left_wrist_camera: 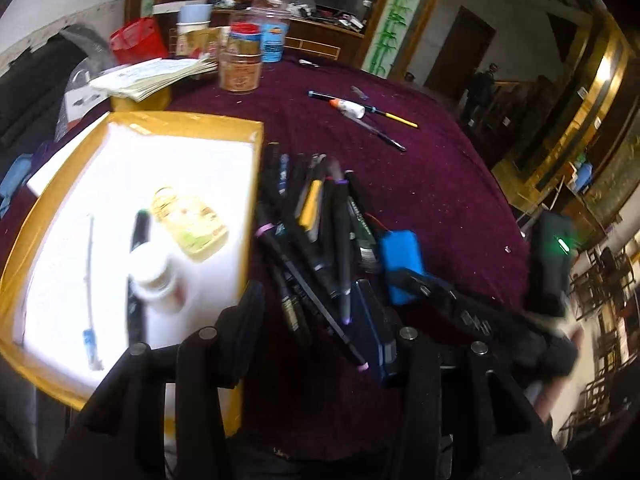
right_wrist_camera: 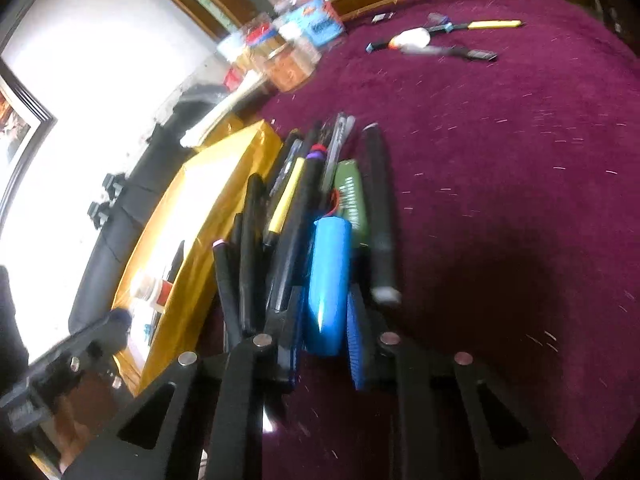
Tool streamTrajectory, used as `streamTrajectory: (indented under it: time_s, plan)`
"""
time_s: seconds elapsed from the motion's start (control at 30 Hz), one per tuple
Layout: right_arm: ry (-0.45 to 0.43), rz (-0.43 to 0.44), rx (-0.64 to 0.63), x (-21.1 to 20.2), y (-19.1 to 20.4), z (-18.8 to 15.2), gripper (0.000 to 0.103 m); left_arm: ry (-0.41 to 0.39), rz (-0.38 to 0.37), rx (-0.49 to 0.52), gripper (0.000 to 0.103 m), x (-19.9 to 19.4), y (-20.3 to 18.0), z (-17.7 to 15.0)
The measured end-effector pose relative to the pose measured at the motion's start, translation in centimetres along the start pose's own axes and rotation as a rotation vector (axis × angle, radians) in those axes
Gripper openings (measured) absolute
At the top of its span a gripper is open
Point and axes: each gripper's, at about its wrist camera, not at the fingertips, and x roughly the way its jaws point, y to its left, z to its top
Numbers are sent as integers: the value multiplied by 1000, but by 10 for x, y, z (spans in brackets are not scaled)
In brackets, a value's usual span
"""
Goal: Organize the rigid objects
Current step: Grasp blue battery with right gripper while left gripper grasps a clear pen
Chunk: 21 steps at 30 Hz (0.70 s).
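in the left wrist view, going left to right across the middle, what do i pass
gold-edged tray → pile of dark pens and markers → blue battery pack → bare purple tablecloth

Pen pile (left_wrist_camera: 316, 232) on table (left_wrist_camera: 440, 184) right of tray (left_wrist_camera: 256, 168); bottle (left_wrist_camera: 154, 280) in tray

Our left gripper (left_wrist_camera: 310, 308) tilts downward, jaws half apart, gripping nothing. Our right gripper (right_wrist_camera: 325, 308), also tilted down, pinches the blue pack (right_wrist_camera: 328, 248) between its fingers.
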Motion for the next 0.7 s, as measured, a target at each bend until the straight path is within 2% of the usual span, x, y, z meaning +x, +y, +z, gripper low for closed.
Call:
streamTrajectory:
  time_s: [0.17, 0.27, 0.3, 0.33, 0.4, 0.47, 0.57, 0.63, 0.7]
  plan:
    - [-114, -109, 14, -38, -18, -13, 16, 78, -63, 34, 43, 36, -23, 15]
    - [-165, -172, 25, -51, -28, -11, 16, 100, -55, 62, 43, 54, -36, 21]
    - [-172, -192, 23, -52, -31, -10, 16, 116, -31, 79, 43, 61, -41, 23]
    - [-165, -192, 32, -51, -36, -10, 16, 138, -5, 81, 43, 68, -45, 24]
    - [-140, -172, 56, -49, -40, -10, 15, 163, -25, 77, 43, 76, -52, 26]
    - [-160, -161, 49, -53, -39, -11, 15, 171, -41, 77, 43, 81, -59, 27]
    - [-195, -158, 33, -57, -37, -13, 15, 185, -18, 65, 43, 94, -72, 30]
    - [-193, -147, 21, -57, -35, -13, 15, 205, -8, 75, 43, 105, -79, 27]
    - [-180, -148, 9, -57, -35, -14, 15, 221, -37, 84, 41, 113, -83, 23]
